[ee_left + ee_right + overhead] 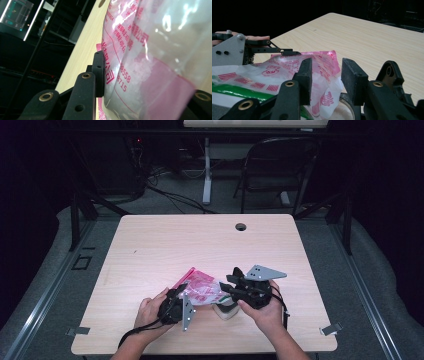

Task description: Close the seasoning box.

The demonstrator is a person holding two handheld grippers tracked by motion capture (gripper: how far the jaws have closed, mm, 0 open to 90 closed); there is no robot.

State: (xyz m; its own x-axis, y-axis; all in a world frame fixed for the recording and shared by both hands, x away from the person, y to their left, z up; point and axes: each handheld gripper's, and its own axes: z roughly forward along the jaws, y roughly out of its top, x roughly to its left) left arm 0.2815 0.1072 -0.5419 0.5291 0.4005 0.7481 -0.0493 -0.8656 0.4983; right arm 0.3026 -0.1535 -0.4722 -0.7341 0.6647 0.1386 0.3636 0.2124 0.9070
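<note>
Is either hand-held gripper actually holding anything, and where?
The left hand-held gripper clamps the clear pink-printed bag at its near edge; the right hand-held gripper holds nothing.

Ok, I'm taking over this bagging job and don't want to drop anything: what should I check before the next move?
1. Left hand-held gripper grips the plastic bag: ok, bag fills its jaws.
2. Right hand-held gripper has a hold on the bag: not ok, its jaws stand apart, bag edge loose between them.
3. Round container under the bag sits on the table: ok.
4. Bag mouth open: cannot tell.
5. Far half of the table free: ok.
</note>
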